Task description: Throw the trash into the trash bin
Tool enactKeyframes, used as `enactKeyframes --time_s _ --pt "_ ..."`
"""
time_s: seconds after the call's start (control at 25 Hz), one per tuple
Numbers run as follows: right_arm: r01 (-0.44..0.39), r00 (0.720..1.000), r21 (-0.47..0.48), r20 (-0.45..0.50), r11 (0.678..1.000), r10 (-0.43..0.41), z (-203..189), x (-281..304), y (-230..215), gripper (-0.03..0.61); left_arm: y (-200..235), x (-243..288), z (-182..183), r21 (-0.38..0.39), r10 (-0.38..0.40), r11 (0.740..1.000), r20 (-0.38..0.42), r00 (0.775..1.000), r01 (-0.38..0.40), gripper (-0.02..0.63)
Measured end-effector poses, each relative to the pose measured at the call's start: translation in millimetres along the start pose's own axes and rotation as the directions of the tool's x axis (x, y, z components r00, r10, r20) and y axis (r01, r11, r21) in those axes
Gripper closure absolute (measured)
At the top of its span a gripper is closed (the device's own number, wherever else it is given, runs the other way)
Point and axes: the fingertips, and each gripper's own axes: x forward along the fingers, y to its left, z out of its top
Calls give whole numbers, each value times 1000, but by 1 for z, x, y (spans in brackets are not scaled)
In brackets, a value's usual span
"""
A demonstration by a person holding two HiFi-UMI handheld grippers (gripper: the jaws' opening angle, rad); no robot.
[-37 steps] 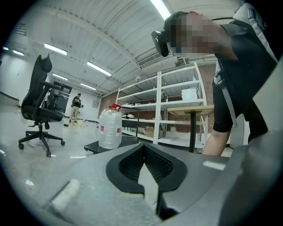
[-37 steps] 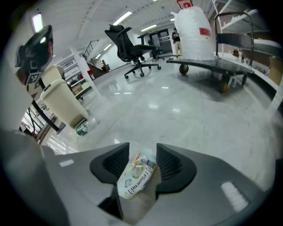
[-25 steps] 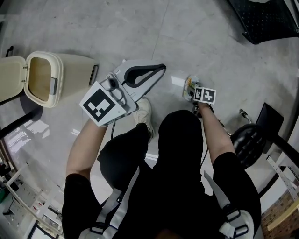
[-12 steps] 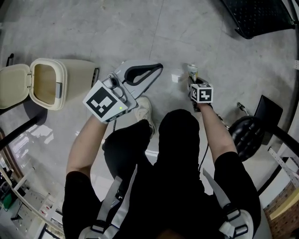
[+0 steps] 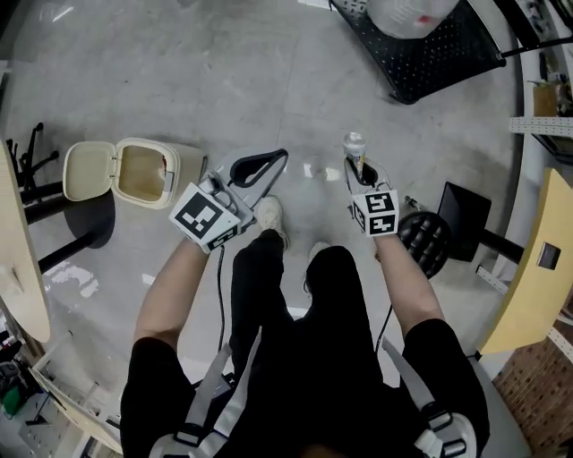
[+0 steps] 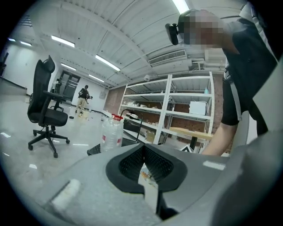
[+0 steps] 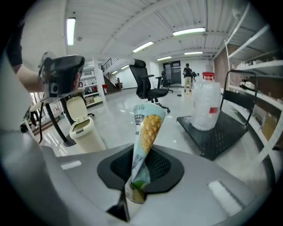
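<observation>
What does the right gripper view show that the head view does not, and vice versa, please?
Only the right gripper view shows ceiling lights and the yellow print on the wrapper. Only the head view shows the person's legs and shoes. Both show the open trash bin, the wrapper held in the right gripper, and the bottle on the black cart.

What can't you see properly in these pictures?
- Inside of the trash bin: in the head view it is too small and shadowed to tell whether anything lies in it. In the right gripper view its own wall hides it.
- Small print on the cone wrapper: too small to read in the right gripper view.
- Big bottle: cut off by the top edge of the head view.
</observation>
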Motion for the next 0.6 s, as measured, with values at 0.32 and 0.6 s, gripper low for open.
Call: enactKeyframes --time_s 0.32,0.6 --pt "-50 990 201 140 978 21 147 -134 16 528 -67 -55 127 -64 128 990 64 990 -124 609" --pt "-133 980 312 181 941 79 193 -232 18 528 -131 -94 190 -62 264 964 165 950 -257 610"
